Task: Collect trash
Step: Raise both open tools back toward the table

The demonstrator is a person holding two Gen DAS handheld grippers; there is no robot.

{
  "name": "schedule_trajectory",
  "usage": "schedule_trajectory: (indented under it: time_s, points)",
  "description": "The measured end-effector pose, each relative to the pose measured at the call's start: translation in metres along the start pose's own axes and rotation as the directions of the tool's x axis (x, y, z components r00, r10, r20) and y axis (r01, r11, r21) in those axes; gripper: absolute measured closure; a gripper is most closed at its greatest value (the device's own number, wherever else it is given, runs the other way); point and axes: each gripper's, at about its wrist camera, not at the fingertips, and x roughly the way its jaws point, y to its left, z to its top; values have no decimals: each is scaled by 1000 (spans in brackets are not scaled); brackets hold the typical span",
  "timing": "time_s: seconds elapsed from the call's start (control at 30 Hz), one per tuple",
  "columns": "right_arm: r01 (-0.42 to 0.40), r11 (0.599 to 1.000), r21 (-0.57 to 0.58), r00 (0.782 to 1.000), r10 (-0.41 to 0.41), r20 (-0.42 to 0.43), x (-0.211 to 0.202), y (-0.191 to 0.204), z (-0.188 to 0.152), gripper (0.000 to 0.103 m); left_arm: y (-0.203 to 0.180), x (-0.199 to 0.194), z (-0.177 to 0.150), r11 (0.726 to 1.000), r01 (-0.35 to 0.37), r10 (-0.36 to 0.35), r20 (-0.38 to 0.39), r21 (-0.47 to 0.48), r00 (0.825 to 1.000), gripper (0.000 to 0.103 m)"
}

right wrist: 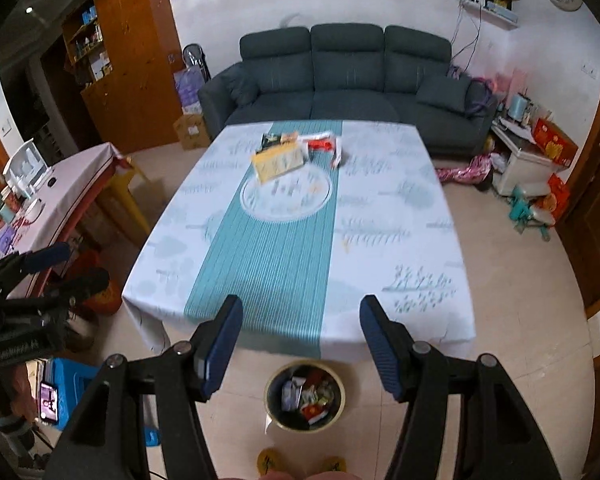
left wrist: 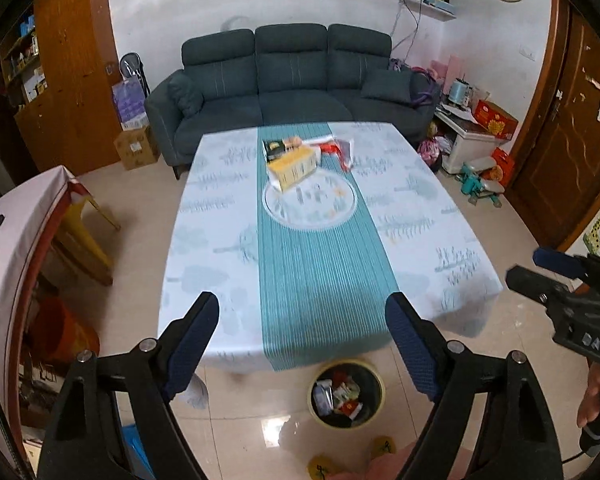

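Left wrist view: the left tool (left wrist: 302, 316) is seen open and empty, raised above the near desk (left wrist: 440, 216) edge and pitched downward. Trash (left wrist: 300, 156) is clustered at the far end of the desk, well apart from the tool; the bin (left wrist: 346, 392) stands on the floor below, already part filled. A long forward reach is judged necessary, one item being taken at a time.

Right wrist view: the right tool (right wrist: 300, 322) is likewise open, empty and angled down, the trash (right wrist: 296, 152) lying far ahead.

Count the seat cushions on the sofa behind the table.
3, side by side along the sofa: left, middle, right. The table's far edge hides their front edges.
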Motion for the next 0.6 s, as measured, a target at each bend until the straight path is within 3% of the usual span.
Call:
schedule_trajectory:
  time_s: [0.17, 0.3, 0.5, 0.6]
  points:
    - [-33, 999, -25, 999, 33, 9, 5, -10, 30, 45, 8, 20, 39, 999, 27, -27, -9, -20, 1000, 19]
    - [-43, 999, -34, 999, 42, -10, 32, -26, 62, 46, 10, 54, 73, 999, 35, -36, -37, -16, 999, 19]
    - [-115, 991, -75, 992, 110, -57, 95, -55, 123, 46, 2, 136, 134, 999, 48, -47, -88, 11, 995, 19]
    - [-132, 985, -111, 988, 122, -94, 141, -71, 159, 53, -2, 191, 167, 999, 37, -35, -137, 17, 990, 19]
